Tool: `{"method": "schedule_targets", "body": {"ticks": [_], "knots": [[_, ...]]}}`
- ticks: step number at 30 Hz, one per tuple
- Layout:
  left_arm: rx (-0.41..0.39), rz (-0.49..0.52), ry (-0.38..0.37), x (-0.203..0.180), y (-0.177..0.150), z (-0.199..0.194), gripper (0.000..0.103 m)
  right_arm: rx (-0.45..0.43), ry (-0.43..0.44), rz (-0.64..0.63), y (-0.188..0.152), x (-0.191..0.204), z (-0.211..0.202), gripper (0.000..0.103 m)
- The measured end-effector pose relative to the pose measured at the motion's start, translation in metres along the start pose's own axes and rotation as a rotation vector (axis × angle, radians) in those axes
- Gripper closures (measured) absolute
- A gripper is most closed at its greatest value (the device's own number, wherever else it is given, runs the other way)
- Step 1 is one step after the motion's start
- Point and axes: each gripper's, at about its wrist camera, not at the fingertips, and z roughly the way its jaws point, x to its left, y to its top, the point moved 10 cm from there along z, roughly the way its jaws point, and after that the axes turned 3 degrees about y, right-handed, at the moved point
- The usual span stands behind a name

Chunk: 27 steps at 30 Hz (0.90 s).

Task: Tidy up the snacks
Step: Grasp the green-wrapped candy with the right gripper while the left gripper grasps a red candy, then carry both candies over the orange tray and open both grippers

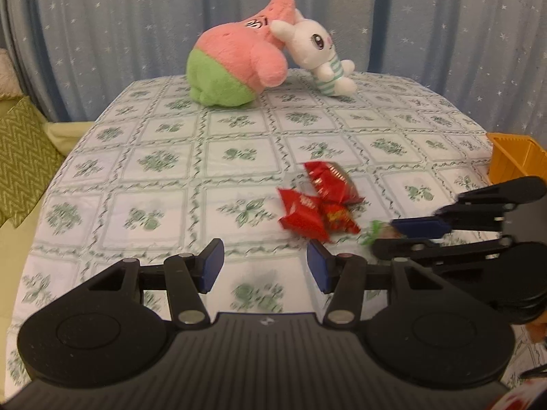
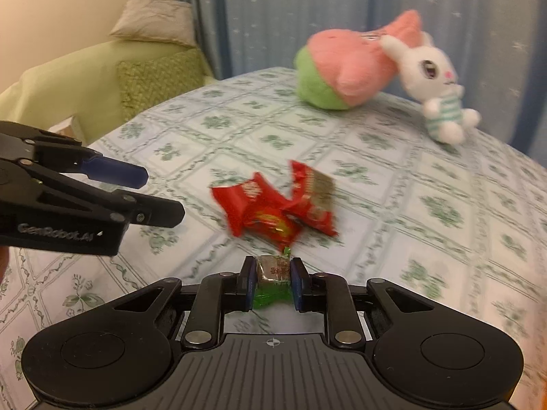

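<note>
Right gripper (image 2: 272, 278) of mine pinches a green-ended, brownish wrapped candy (image 2: 272, 270) at lower centre; left gripper (image 1: 265, 266) spread, empty.

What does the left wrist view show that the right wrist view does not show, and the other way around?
Only the left wrist view shows the orange basket at the right edge. Only the right wrist view shows clearly that the right gripper is shut on a green-wrapped candy, and a beige pillow on the sofa. Both show the red snack packets, the pink and green plush, the white bunny plush and the open, empty left gripper.
</note>
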Motion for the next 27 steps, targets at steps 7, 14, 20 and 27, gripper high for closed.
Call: {"method": "schedule_targets", "body": {"ticks": [7,14,20,27], "knots": [[-0.031,0.036,0.002,-0.017,0.018,0.024,0.053,0.008,-0.098,0.125,-0.008,-0.039,-0.026,0.082],[-0.001,0.088,0.004,-0.028,0.022,0.051,0.054,0.009,-0.106,0.165,-0.015,-0.047,-0.031,0.082],[0.015,0.136,0.009,-0.035,0.018,0.057,0.070,0.004,-0.106,0.189,-0.016,-0.051,-0.030,0.082],[0.042,0.135,0.008,-0.039,0.008,0.040,0.081,-0.007,-0.111,0.219,-0.020,-0.049,-0.041,0.082]]}}
